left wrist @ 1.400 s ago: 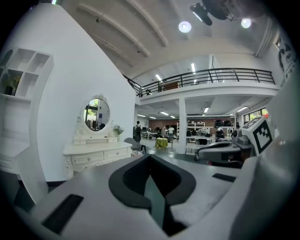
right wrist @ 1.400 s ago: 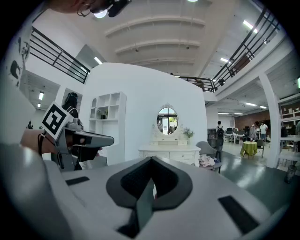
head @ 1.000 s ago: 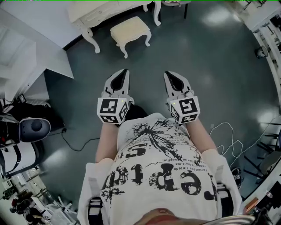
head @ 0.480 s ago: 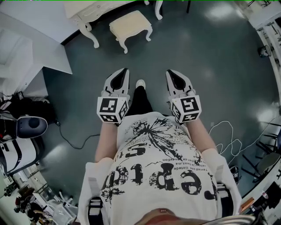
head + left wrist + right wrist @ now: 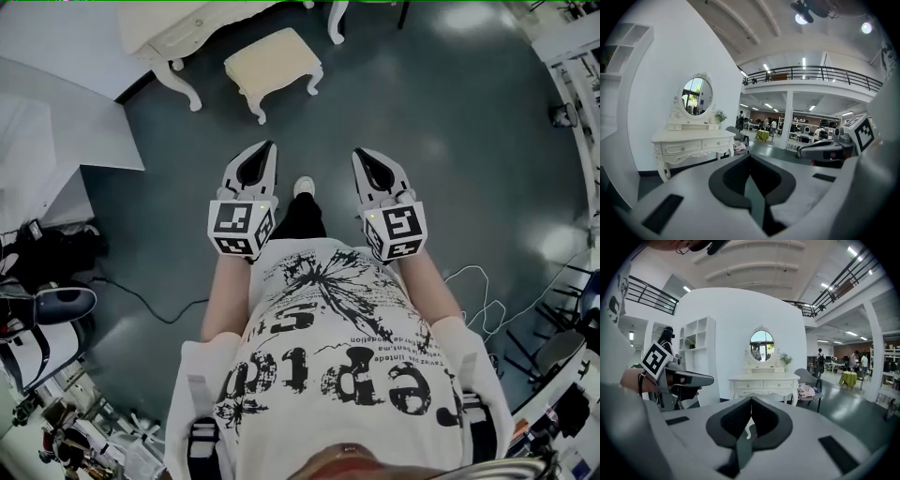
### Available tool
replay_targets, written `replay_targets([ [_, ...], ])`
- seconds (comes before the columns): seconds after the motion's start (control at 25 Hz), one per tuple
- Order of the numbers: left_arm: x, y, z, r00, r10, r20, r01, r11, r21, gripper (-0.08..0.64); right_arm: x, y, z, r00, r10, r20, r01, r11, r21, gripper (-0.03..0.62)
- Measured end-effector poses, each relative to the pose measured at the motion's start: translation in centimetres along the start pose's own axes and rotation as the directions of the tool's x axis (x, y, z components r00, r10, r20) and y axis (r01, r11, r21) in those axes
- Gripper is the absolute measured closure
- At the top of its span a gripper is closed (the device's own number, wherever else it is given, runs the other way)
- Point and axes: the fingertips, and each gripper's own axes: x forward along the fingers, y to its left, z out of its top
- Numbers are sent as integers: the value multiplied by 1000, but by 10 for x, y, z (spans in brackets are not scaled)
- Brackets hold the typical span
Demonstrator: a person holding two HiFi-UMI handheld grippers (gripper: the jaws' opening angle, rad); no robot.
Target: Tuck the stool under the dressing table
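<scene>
With the left hand-held gripper [image 5: 263,150] and right hand-held gripper [image 5: 362,156] both closed and empty, step close, then push the stool [image 5: 272,64] squarely between the dressing table [image 5: 173,28] legs.

All three views toward dressing table [image 5: 178,28]
</scene>
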Motion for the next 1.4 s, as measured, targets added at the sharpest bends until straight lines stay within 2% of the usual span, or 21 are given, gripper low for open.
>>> replay_targets([
  [0.4, 125, 119, 41, 999, -16, -38, 14, 999, -42, 540, 168, -55, 58, 999, 15, -48, -17, 999, -41, 575],
  [0.64, 169, 174, 42, 996, 53, -71, -59, 995, -81, 540, 247, -77, 68, 996, 28, -85, -34, 997, -70, 575],
  [0.88, 214, 216, 21, 986, 131, -105, -145, 980, -139, 540, 331, -97, 59, 985, 127, -116, -136, 989, -65, 574],
  [1.08, 261, 259, -4, 974, 198, -111, -216, 959, -183, 540, 415, -116, 38, 966, 218, -136, -230, 969, -85, 574],
  [1.28, 306, 294, -57, 956, 255, -147, -284, 929, -236, 540, 488, -117, -22, 915, 345, -210, -370, 924, -95, 574],
  [1.4, 330, 304, -100, 946, 266, -183, -306, 920, -245, 540, 521, -120, -70, 883, 386, -268, -419, 905, -79, 574],
])
